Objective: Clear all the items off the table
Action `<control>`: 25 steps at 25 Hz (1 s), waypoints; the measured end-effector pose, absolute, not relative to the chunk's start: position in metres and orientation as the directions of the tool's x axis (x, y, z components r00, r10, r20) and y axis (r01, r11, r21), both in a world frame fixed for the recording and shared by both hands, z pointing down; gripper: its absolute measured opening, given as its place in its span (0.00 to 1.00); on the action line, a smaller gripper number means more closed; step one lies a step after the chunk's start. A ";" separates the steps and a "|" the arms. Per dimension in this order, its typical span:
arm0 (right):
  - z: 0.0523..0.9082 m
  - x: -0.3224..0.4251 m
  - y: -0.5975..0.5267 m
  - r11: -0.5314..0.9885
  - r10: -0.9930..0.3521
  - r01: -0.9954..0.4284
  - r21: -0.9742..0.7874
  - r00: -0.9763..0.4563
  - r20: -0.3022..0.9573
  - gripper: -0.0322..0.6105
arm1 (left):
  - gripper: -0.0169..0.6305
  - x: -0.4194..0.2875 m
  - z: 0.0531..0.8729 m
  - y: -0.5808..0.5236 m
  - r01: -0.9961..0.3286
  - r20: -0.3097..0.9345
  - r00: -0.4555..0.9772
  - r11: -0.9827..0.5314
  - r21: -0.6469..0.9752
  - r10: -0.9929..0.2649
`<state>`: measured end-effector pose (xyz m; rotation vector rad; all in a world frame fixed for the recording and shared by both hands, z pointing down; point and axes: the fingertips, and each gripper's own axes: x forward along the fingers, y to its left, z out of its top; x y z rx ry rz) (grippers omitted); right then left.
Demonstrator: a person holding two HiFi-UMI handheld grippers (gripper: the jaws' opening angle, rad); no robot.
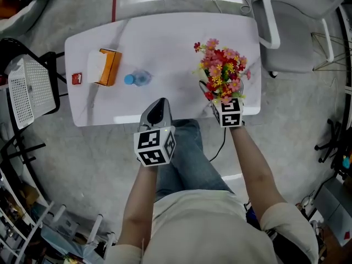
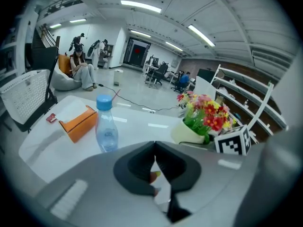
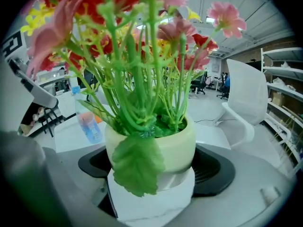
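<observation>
1. Far left, off the worktop (image 1: 165, 37): a white mesh chair (image 1: 27, 89) stands beside the worktop's left end. The worktop is a white, glossy oblong with rounded corners.
2. Near the worktop's left edge lies a small red item (image 1: 76, 78), flat. What it is cannot be told.
3. Just right of it sits an orange tissue box (image 1: 107, 67). White tissue stands out of its top opening.
4. Next comes a clear plastic bottle (image 1: 138, 78) with a blue cap. It is upright and stands between the tissue box and the flowers, apart from both. Its fill level cannot be read.
5. The left tongs (image 1: 159, 104) hang over the near edge of the worktop, pointing towards the bottle but short of it. They are clenched, pads meeting at the tips, with no object between them.
6. A pale green flower pot (image 3: 158, 148) is at the near right corner of the worktop. It holds red, pink and yellow flowers (image 1: 223, 70) on green stems, and one broad leaf hangs over the rim.
7. The right tongs (image 1: 219, 99) are clamped on the flower pot, one dark pad against each side of its lower body. Whether the pot's base rests on the worktop cannot be told.
8. Beyond the right end stands a white chair (image 1: 297, 32).
9. Room: the floor is grey, with a red line (image 1: 114, 1) running to the far edge of the worktop. The left gripper view shows ceiling strip lights, white shelving (image 2: 246, 98) and a seated person (image 2: 83, 72) in the distance.
</observation>
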<state>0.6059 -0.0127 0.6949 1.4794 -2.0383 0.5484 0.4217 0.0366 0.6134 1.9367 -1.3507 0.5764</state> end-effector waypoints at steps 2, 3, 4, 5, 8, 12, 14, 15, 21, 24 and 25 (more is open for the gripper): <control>0.675 0.606 -0.014 0.302 -0.730 -0.953 -0.005 -0.235 0.642 0.84 | 0.04 0.422 0.598 0.034 -0.933 0.693 0.359 -0.209 0.294 -0.625; 0.664 0.606 -0.015 0.300 -0.733 -0.954 -0.006 -0.234 0.638 0.84 | 0.04 0.421 0.589 0.033 -0.933 0.693 0.357 -0.206 0.295 -0.627; 0.652 0.605 -0.015 0.300 -0.736 -0.954 -0.006 -0.236 0.635 0.84 | 0.04 0.420 0.581 0.032 -0.934 0.692 0.355 -0.203 0.295 -0.629; 0.640 0.603 -0.016 0.302 -0.739 -0.953 -0.007 -0.239 0.630 0.84 | 0.04 0.419 0.572 0.030 -0.934 0.690 0.354 -0.198 0.297 -0.631; 0.603 0.598 -0.019 0.311 -0.747 -0.951 -0.010 -0.250 0.615 0.84 | 0.04 0.417 0.547 0.026 -0.935 0.687 0.350 -0.187 0.303 -0.637; 0.560 0.595 -0.019 0.321 -0.764 -0.947 -0.001 -0.259 0.591 0.84 | 0.04 0.413 0.521 0.024 -0.936 0.683 0.345 -0.181 0.301 -0.644; 0.539 0.592 -0.019 0.332 -0.770 -0.943 0.004 -0.269 0.579 0.84 | 0.04 0.412 0.509 0.025 -0.937 0.681 0.341 -0.178 0.300 -0.647; 0.530 0.590 -0.019 0.341 -0.770 -0.940 0.008 -0.274 0.576 0.84 | 0.04 0.412 0.504 0.025 -0.938 0.681 0.339 -0.174 0.301 -0.649; 0.485 0.575 -0.015 0.409 -0.762 -0.912 0.015 -0.333 0.556 0.84 | 0.04 0.409 0.474 0.033 -0.944 0.680 0.317 -0.151 0.293 -0.661; 0.468 0.566 -0.014 0.449 -0.749 -0.894 0.007 -0.372 0.548 0.84 | 0.04 0.408 0.461 0.036 -0.948 0.676 0.304 -0.145 0.283 -0.671; 0.463 0.562 -0.014 0.462 -0.745 -0.887 0.005 -0.385 0.545 0.84 | 0.04 0.406 0.457 0.035 -0.950 0.673 0.298 -0.141 0.279 -0.677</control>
